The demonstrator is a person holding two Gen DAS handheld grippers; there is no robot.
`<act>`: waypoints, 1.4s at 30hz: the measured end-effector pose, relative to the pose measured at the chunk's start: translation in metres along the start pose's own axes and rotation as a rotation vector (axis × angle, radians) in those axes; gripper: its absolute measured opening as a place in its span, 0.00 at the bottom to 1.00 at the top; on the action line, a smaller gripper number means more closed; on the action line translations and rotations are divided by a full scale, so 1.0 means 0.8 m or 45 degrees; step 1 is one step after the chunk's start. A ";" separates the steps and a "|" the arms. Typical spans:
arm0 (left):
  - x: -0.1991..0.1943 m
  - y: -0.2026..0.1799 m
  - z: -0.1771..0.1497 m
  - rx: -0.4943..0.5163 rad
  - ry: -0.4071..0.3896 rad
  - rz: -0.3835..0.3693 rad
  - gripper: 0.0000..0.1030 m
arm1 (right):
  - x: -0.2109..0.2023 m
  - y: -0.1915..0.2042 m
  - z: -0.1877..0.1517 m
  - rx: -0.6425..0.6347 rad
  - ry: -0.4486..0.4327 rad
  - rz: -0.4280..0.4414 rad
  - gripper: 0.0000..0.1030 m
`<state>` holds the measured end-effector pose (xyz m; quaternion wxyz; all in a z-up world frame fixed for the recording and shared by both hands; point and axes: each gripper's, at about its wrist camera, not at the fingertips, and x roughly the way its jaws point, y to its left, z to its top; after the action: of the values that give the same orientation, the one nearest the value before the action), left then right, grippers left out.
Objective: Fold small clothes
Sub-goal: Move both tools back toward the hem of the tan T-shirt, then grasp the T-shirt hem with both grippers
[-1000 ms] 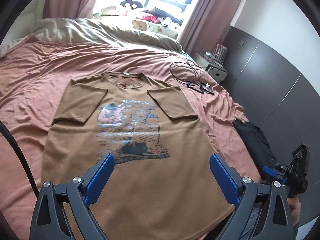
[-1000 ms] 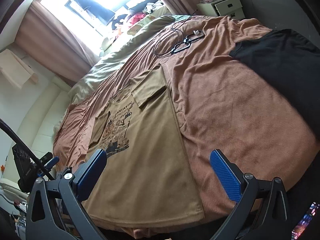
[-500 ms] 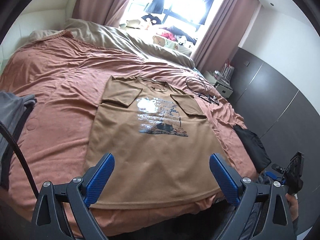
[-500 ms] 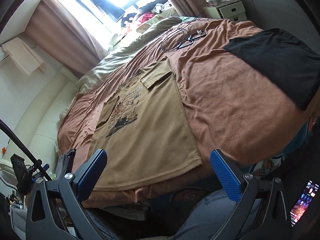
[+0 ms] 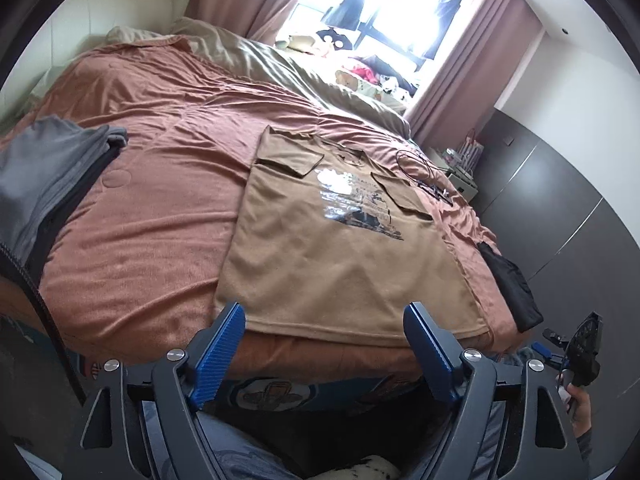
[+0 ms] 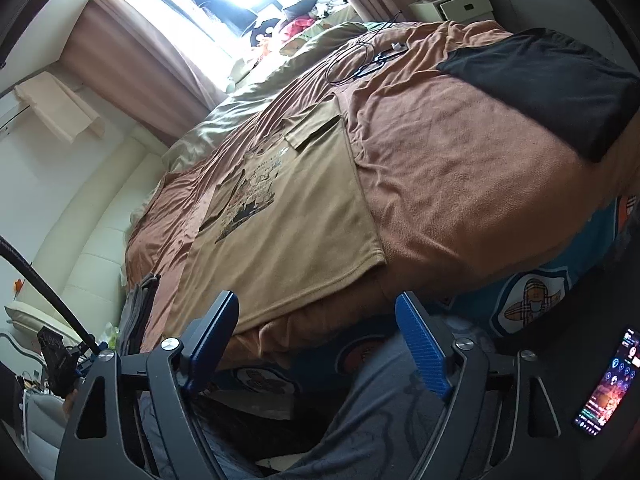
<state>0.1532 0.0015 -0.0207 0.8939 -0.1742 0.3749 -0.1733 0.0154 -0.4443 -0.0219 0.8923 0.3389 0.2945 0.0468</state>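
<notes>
Hanging off the foot of the bed, the left claw [image 5: 324,344] has its blue jaws spread wide with nothing between them, though they have just been closing a little. Just beyond its tips lies the bottom hem of the brown T-shirt [image 5: 340,256], spread flat with its print up and both short sleeves folded in over the chest. The shirt rests on a rust-coloured blanket [image 5: 160,208] that covers the bed. Off to the claw's left, a grey garment [image 5: 44,184] sits piled near the bed's edge. Off to its right, a black garment [image 5: 510,280] lies on the blanket, apart from the shirt. Far ahead, past the shirt's collar, a black cable [image 5: 420,168] is coiled on the blanket.

The right claw [image 6: 318,332] likewise stands well open and empty, its jaws also having just been narrowing. The T-shirt's hem is just ahead of its left finger [image 6: 216,332], and the shirt stretches away up and to the left. To this claw's right the black garment lies further up the blanket. A lit phone [image 6: 606,384] shows low at the claw's far right.
</notes>
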 end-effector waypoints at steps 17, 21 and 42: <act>0.089 0.117 -0.022 -0.287 0.113 -0.007 0.58 | 0.118 -0.037 0.003 0.187 0.065 0.083 0.71; 0.121 0.136 -0.026 -0.329 0.170 0.017 0.53 | 0.143 -0.047 0.006 0.243 0.079 0.087 0.67; 0.191 0.166 -0.003 -0.514 0.260 -0.131 0.45 | 0.185 -0.074 0.020 0.320 0.089 0.190 0.64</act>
<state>0.2755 0.0505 -0.1742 0.7883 -0.3500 0.4811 -0.1567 0.1393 -0.4567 -0.1230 0.8261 0.4671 0.3028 0.0875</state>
